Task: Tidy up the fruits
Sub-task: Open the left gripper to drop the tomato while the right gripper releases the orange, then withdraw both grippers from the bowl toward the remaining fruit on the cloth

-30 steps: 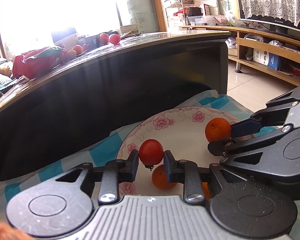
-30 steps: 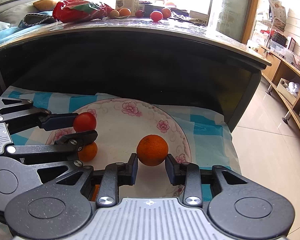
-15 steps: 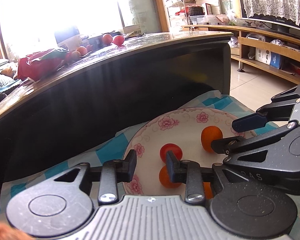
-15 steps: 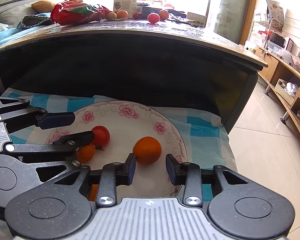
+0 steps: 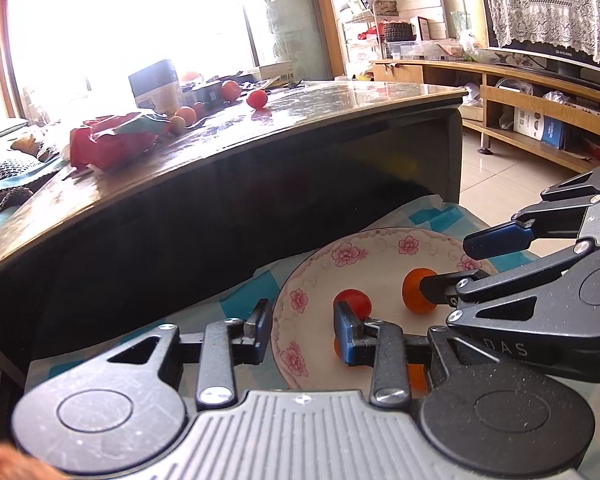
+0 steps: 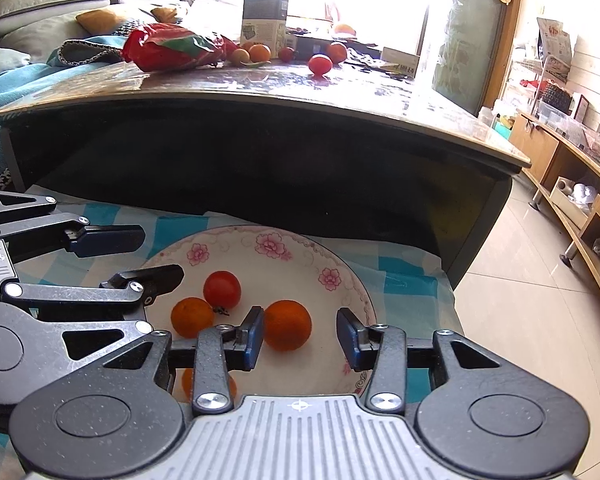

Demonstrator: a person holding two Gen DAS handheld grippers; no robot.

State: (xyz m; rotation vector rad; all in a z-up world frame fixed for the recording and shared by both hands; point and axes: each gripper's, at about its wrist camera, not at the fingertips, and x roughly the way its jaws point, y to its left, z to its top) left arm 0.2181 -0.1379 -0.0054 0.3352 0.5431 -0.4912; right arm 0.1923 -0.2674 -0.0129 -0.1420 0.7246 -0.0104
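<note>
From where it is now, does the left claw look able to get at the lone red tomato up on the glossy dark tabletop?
Probably not without a big move: the left claw is open, low over the floral plate, while the red tomato sits far back on the raised tabletop.

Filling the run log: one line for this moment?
left tool: open | right tool: open | red tomato, round orange: on floral plate
</note>
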